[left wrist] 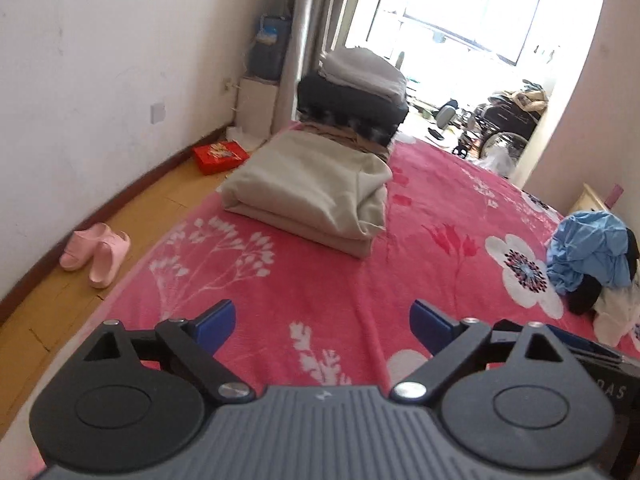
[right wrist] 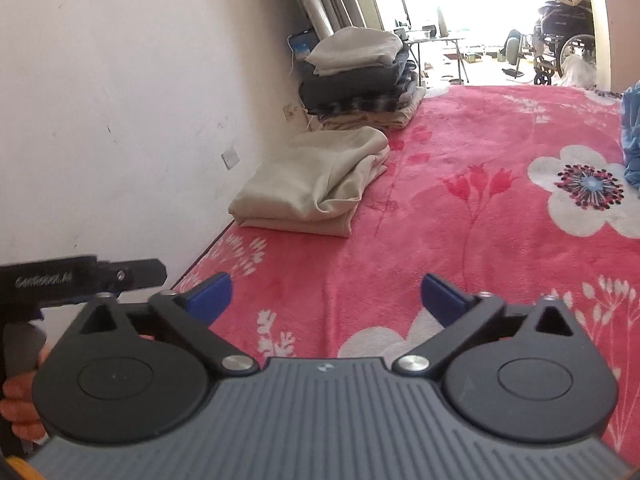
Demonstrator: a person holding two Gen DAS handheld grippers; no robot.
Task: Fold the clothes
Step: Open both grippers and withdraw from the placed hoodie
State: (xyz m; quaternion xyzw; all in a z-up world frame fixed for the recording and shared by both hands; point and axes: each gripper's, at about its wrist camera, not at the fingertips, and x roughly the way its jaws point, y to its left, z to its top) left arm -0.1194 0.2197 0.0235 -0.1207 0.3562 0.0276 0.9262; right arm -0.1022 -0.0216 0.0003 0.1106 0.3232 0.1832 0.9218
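We see the beige garment (left wrist: 308, 188) folded into a neat, thick rectangle on the red floral bed (left wrist: 320, 288) — near the wall edge. Both tools — left (left wrist: 322, 320), right (right wrist: 326, 294) — gape wide, holding nothing.

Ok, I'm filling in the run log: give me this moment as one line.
left gripper: open, empty | right gripper: open, empty | beige garment: folded on bed | stack: behind it | unfolded pile: right
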